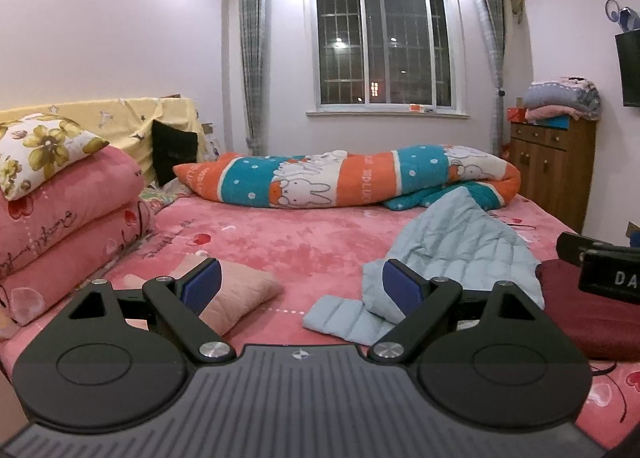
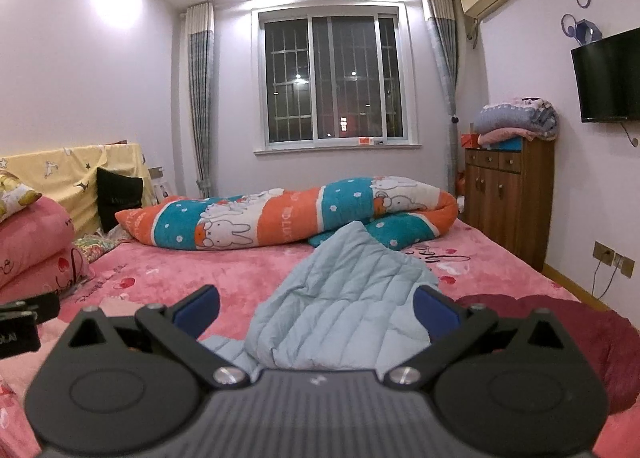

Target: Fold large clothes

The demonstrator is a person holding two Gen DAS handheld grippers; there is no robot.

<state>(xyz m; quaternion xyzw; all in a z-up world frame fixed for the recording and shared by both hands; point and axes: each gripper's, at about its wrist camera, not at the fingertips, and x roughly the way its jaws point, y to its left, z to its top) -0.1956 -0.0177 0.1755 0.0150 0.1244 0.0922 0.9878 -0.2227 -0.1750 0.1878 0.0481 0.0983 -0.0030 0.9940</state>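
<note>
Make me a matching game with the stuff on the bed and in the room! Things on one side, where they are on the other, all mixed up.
Things:
1. light blue puffy jacket
2. bunny blanket
3. flowery pillow
4. folded blankets

Places:
A. on top of the wooden cabinet
B. on the stack of pink quilts
C. rolled up along the far side of the bed, under the window
D. spread on the bed right in front of the right gripper

Pairs: 1-D, 2-C, 3-B, 4-A
</note>
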